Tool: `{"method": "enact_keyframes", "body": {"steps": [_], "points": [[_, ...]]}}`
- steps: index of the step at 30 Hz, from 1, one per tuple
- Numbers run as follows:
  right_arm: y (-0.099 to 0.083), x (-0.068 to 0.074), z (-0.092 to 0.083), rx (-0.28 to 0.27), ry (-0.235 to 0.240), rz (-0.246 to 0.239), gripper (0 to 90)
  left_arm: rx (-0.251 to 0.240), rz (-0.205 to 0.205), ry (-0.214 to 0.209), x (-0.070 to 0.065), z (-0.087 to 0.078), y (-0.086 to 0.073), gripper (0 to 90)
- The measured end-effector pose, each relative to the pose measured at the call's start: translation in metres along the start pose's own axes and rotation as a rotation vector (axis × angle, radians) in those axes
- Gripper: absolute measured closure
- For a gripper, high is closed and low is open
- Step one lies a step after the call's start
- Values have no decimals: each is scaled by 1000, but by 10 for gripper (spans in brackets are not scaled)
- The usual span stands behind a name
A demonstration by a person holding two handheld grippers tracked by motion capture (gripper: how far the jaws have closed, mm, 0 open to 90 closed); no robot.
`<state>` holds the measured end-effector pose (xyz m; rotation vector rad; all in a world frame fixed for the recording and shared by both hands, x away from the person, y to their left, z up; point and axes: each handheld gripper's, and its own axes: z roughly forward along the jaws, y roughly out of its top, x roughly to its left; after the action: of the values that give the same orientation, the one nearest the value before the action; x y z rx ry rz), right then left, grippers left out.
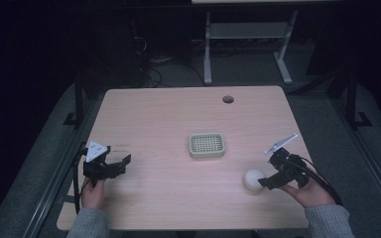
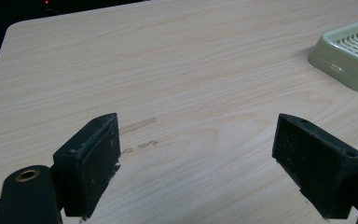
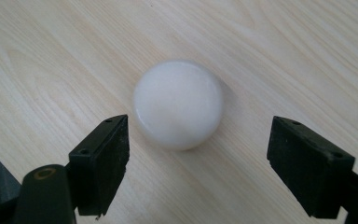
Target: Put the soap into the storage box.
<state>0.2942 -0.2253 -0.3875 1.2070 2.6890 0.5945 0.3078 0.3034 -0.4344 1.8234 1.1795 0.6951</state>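
Right gripper (image 3: 198, 161) wide apart before unlabelled white soap (image 3: 178, 103).

A: Where does the high view sit?

B: Above the person's edge of the surface (image 1: 168, 124), facing forward and down, far enough back to take in the whole top and the floor beyond.

A: And the left gripper view?

B: It rides low on the left claw (image 2: 196, 163), close to the wood, looking across it toward the soap dish (image 2: 352, 53) at its right edge. The high view shares that dish (image 1: 207, 145) and the left claw (image 1: 121, 163).

A: The right gripper view?

B: It rides on the right claw (image 3: 198, 163), steeply down and very near, on the white round soap (image 3: 178, 103). The high view shares it (image 1: 253, 180), beside the right claw (image 1: 267, 182).
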Motion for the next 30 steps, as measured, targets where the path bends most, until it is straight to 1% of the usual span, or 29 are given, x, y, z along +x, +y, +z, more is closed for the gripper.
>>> {"method": "enact_keyframes", "body": {"steps": [4,6,20,23,25,30], "points": [[4,2,3,10,4,-7,190,2,1,1,0,0,0,148],[7,2,5,14,6,-17,190,0,2,12,0,0,0,148],[19,7,18,57,10,-46,180,-2,1,10,2,0,0,148],[21,8,23,83,5,-55,181,0,2,7,1,0,0,148],[23,8,26,93,9,-56,182,2,-5,2,0,1,-1,148],[26,9,32,102,14,-58,180,6,1,2,1,0,-1,148]]}}
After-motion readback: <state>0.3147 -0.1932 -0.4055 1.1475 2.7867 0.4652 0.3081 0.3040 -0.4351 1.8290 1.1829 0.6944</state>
